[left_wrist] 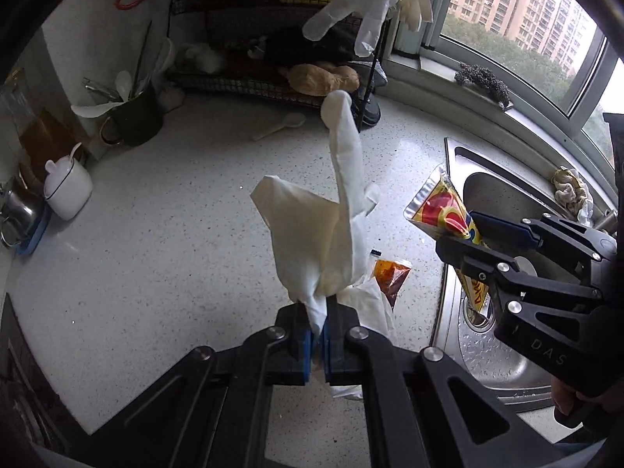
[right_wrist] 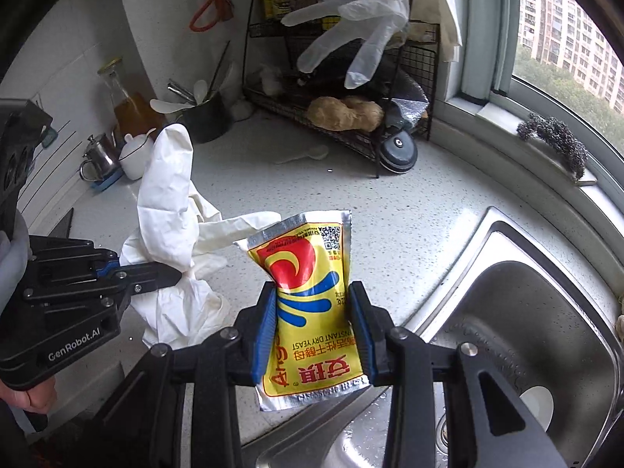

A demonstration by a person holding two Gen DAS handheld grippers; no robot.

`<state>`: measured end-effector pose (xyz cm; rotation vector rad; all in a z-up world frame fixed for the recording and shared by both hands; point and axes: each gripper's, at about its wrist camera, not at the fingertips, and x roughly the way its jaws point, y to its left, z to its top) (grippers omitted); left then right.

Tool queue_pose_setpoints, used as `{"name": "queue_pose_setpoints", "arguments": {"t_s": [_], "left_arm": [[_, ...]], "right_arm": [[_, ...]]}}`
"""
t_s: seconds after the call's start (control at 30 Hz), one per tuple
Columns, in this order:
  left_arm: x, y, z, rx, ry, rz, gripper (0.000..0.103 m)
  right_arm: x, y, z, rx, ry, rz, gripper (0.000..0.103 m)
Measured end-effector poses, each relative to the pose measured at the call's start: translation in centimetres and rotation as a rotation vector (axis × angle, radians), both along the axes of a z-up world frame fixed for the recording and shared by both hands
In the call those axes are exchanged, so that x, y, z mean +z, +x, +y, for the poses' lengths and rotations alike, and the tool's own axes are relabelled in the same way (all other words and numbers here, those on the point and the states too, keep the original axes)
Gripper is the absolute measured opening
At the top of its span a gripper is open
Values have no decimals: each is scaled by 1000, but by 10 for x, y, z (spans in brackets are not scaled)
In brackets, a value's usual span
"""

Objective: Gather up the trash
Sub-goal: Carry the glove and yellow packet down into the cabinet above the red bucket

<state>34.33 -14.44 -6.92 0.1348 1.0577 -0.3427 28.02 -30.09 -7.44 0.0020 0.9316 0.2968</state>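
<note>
The left gripper (left_wrist: 318,335) is pinched tight on a crumpled white latex glove (left_wrist: 331,210), whose limp fingers stand up straight ahead of the blue finger pads (left_wrist: 305,345); the rest of the glove bunches below and to the right of the jaws. In the right wrist view the same glove (right_wrist: 167,210) hangs from the left gripper (right_wrist: 171,273), off to the left of the right gripper and held above the speckled white countertop (right_wrist: 390,202).

The right gripper (right_wrist: 314,327) is clamped narrow on a yellow foil yeast sachet with a red and blue swirl (right_wrist: 308,296), squeezing its middle between the blue pads (right_wrist: 265,327) so the torn silver top edge points forward and the sealed bottom sits back toward the camera. From the left wrist view this sachet (left_wrist: 444,210) and the right gripper (left_wrist: 474,241) are to the right of the left gripper, above the rim of the stainless steel sink (left_wrist: 503,355).

On the countertop just ahead and to the right of the left gripper lies a small clear sauce packet with reddish-brown contents (left_wrist: 390,277), partly behind the glove. Farther ahead stands a black wire rack (left_wrist: 241,82) with a translucent white glove draped over it (left_wrist: 351,7), and a white plastic spoon (left_wrist: 279,126) lies in front of it
</note>
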Motion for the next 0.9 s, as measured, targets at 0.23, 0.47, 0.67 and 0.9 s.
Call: {"name": "queue_pose_setpoints", "arguments": {"t_s": [0.23, 0.47, 0.67, 0.9], "left_arm": [[3, -53, 43, 100, -3, -1, 3], [2, -114, 82, 178, -6, -3, 3], [-3, -169, 106, 243, -8, 2, 3], [-22, -242, 126, 321, -11, 22, 3]], "right_arm": [[1, -35, 44, 110, 3, -3, 34], [-1, -73, 77, 190, 6, 5, 34], [-6, -114, 101, 255, 0, 17, 34], [-21, -167, 118, 328, -11, 57, 34]]}}
